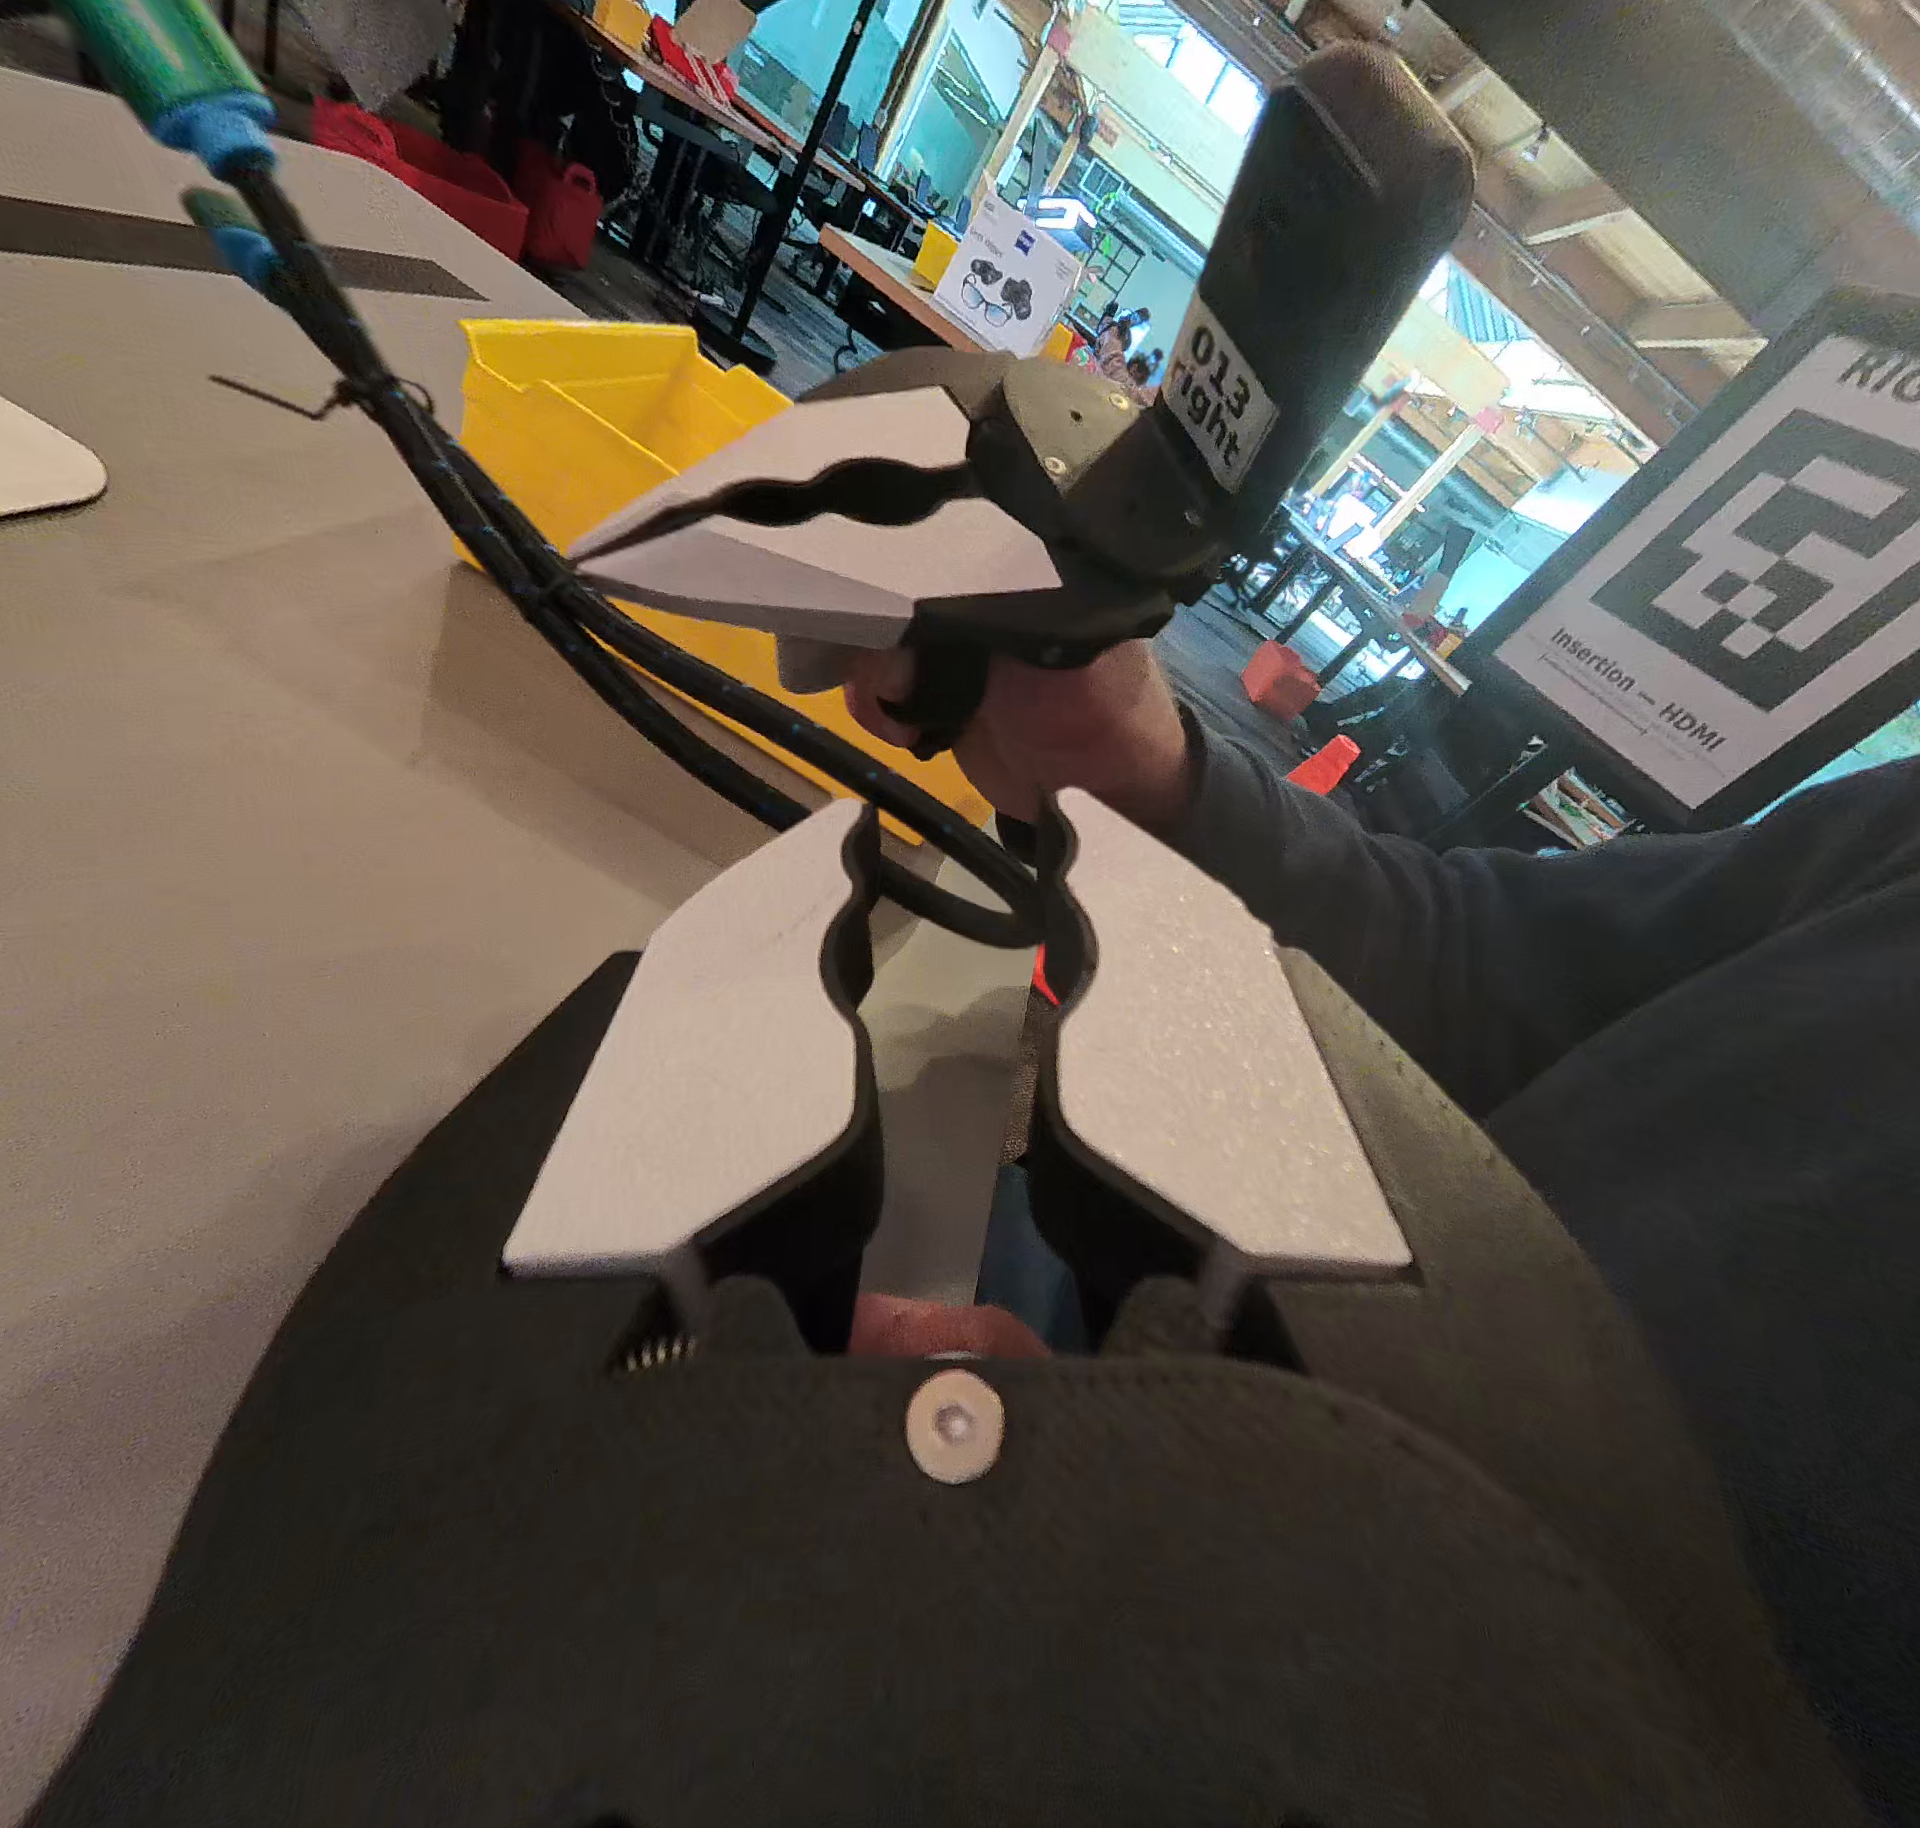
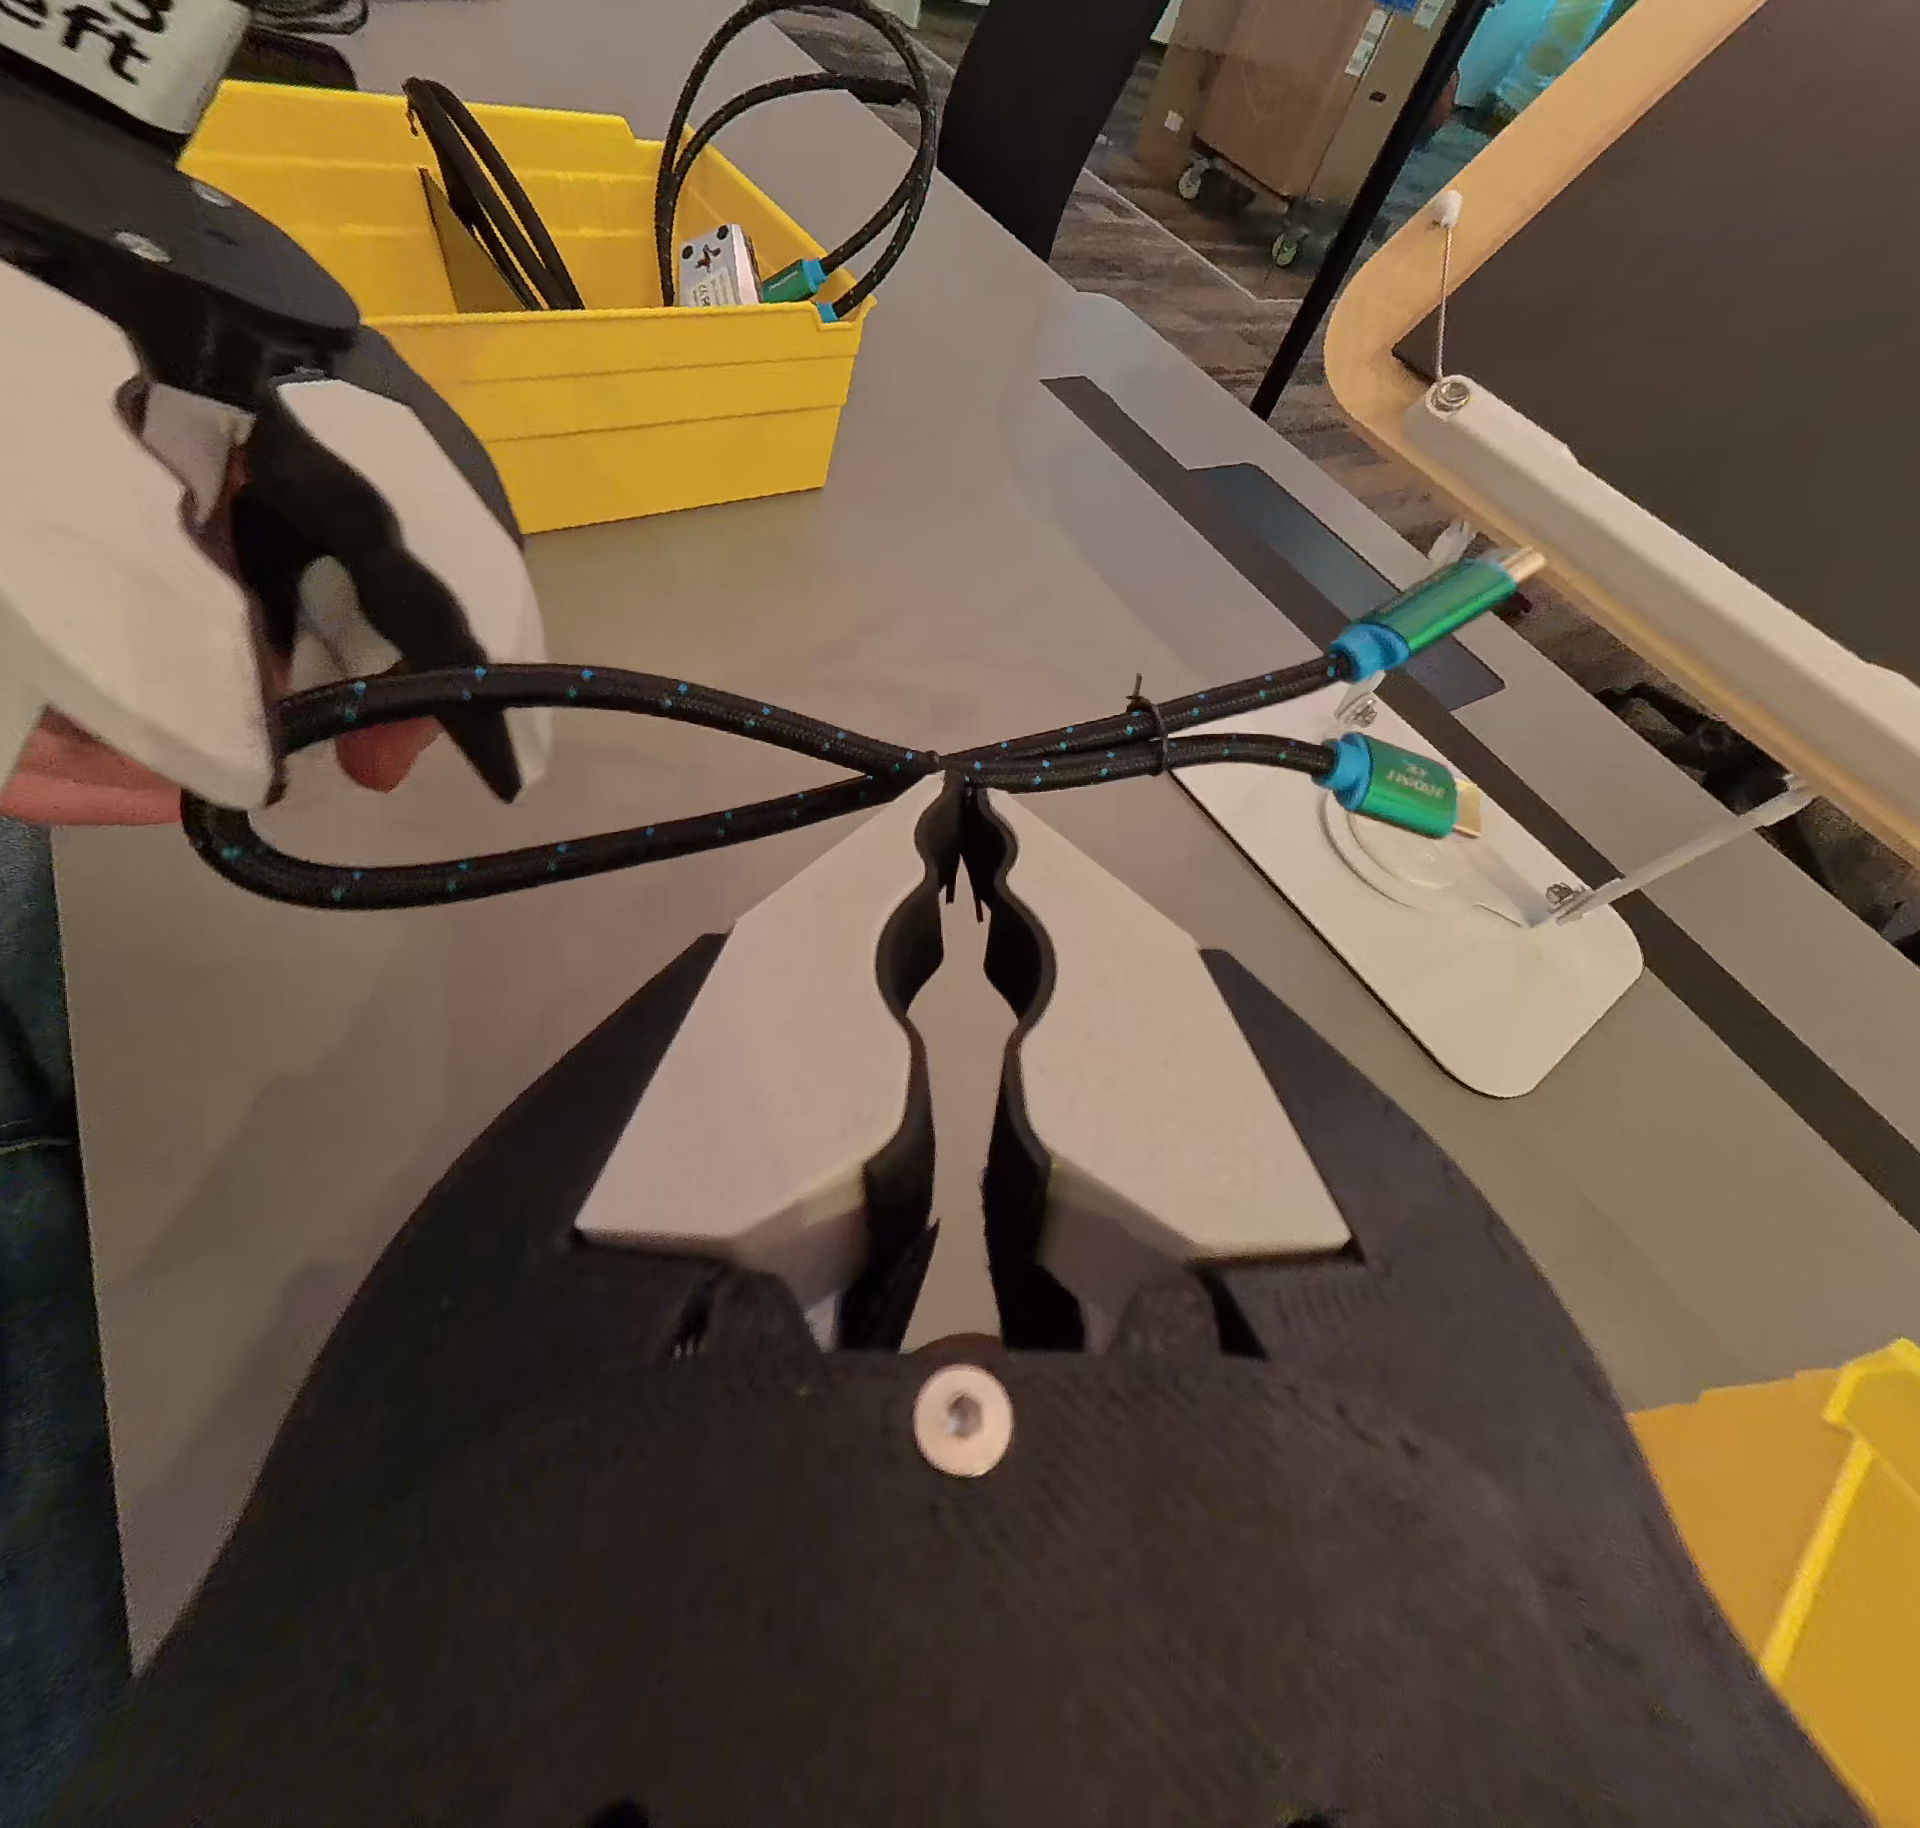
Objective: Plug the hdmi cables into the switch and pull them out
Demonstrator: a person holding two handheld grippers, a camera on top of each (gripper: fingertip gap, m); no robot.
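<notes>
Two claws share one folded HDMI cable [image 2: 623, 703] above the table [image 2: 727, 594]: the right claw [image 2: 951, 791] is pinched shut at its crossing, the left claw [image 2: 395, 729] closed around the loop end. Beyond, both green plugs [image 2: 1397, 791] lie roughly level, long axes pointing right toward the white stand. Tied together, they could foul each other, or slip, during insertion.

Worktop [image 2: 727, 947]: bin [image 2: 644, 407] at the far left, holding a coiled cable [image 2: 831, 116] and a small box [image 2: 717, 266]. Flat base plate [image 2: 1455, 999] at right. Looped cable [image 2: 623, 729] above the centre, spanning left tongs [image 2: 416, 739] and right tongs [image 2: 951, 802]; both plugs [image 2: 1403, 791] over the plate.
</notes>
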